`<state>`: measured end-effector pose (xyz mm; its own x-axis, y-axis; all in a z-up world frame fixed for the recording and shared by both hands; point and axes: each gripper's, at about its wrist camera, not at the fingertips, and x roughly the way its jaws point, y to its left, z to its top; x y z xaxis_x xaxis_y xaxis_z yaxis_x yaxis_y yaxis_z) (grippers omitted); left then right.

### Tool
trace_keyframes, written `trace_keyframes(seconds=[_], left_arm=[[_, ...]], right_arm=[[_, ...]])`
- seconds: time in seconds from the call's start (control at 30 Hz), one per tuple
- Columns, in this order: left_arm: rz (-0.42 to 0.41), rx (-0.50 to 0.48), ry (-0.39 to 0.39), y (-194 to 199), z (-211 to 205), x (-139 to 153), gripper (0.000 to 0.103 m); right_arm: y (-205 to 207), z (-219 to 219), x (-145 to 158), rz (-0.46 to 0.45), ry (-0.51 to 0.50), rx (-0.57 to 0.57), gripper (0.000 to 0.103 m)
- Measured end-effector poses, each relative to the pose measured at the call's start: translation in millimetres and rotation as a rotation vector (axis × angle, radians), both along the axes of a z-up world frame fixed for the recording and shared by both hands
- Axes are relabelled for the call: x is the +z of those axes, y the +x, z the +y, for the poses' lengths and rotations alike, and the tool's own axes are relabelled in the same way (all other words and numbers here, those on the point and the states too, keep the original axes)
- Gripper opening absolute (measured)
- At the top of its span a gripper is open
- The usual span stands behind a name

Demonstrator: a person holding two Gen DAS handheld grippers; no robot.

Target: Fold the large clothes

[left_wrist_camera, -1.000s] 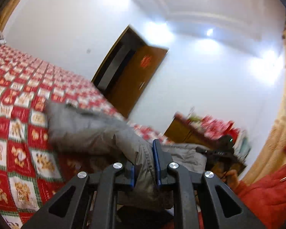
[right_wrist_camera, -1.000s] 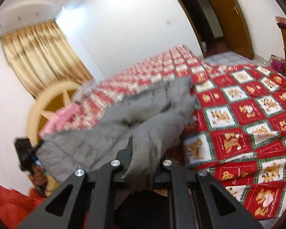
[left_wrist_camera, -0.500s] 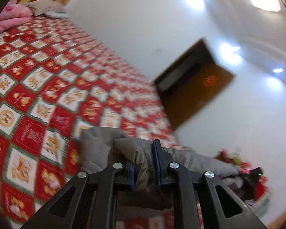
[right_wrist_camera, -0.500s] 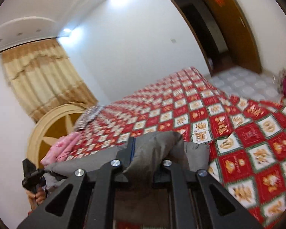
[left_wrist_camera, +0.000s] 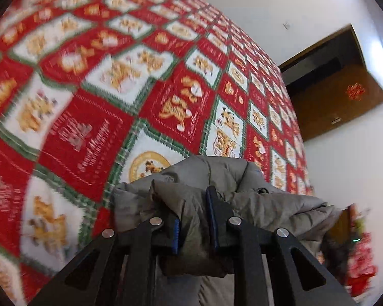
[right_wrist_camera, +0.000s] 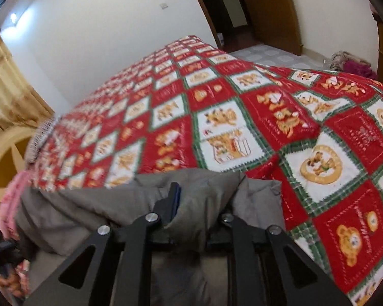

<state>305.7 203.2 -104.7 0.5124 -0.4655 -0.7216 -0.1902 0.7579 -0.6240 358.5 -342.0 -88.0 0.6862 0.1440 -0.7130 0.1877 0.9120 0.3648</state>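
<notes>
The left tool (left_wrist_camera: 194, 216) had a thick fold of the grey padded jacket (left_wrist_camera: 232, 178) bunched between its two black fingers, the blue pads pressed against the fabric on both sides; its jaws were opening slightly, with the cloth still caught between them. The rest of the jacket spread away to the right of that tool in soft, puffy folds and hung below it, with its upper edge lying over the red, white and green patchwork bedspread (left_wrist_camera: 94, 117).

In the right wrist view, the right tool (right_wrist_camera: 199, 204) likewise held a wad of the same grey jacket (right_wrist_camera: 89, 204). Its left finger with the blue pad stood clear against the cloth, while the other finger was buried under a fold; its jaws were also opening a little with the fabric between them. From there the jacket stretched off to the left as a long, rumpled band along the near edge of the bed.

The bedspread covered the whole bed, printed with bears and other cartoon squares. Beyond it stood a white wall, an open brown door (right_wrist_camera: 268, 7) and a gold curtain (right_wrist_camera: 7, 89). A pink cloth (right_wrist_camera: 12, 191) lay at the left end of the bed.
</notes>
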Motion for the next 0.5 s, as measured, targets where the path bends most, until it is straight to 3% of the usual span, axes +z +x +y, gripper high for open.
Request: trace_keyframes(seconds=[0.13,0.2,0.23,0.27,0.3,0.33,0.37,0.43,0.5], left_arm=[[0.016,-0.03,-0.158,0.7,21.0,-5.0,0.026],[-0.013,-0.041,-0.213,-4.1,35.2,4.2,0.035],[-0.037,-0.038,-0.213,-7.6,42.1,12.2,0.038],[-0.058,-0.021,-0.197,-9.9,47.2,19.8,0.053],[-0.089,0.021,-0.166,-13.6,55.0,30.4,0.077],[-0.125,0.08,-0.139,-19.0,66.3,40.2,0.086],[-0.17,0.151,-0.136,-26.5,79.6,50.3,0.091],[-0.213,0.229,-0.149,-38.5,94.5,66.7,0.091],[-0.205,0.197,-0.062,-36.7,83.3,77.0,0.091]], right_arm=[[-2.2,-1.4,-14.0,-0.04,0.005,-0.005,0.023],[-3.9,-4.0,-18.5,-0.056,0.029,-0.002,0.024],[-3.8,-3.6,-20.9,-0.059,0.04,-0.002,0.025],[-4.3,-5.0,-22.3,-0.059,0.045,-0.004,0.025],[-4.6,-6.0,-23.2,-0.057,0.048,-0.004,0.025],[-3.1,-4.8,-23.7,-0.053,0.05,-0.004,0.026],[-2.2,-5.0,-23.6,-0.049,0.054,-0.003,0.026],[-1.5,-7.0,-22.9,-0.033,0.077,-0.004,0.028],[-0.6,-10.5,-14.2,-0.005,0.11,-0.005,0.032]])
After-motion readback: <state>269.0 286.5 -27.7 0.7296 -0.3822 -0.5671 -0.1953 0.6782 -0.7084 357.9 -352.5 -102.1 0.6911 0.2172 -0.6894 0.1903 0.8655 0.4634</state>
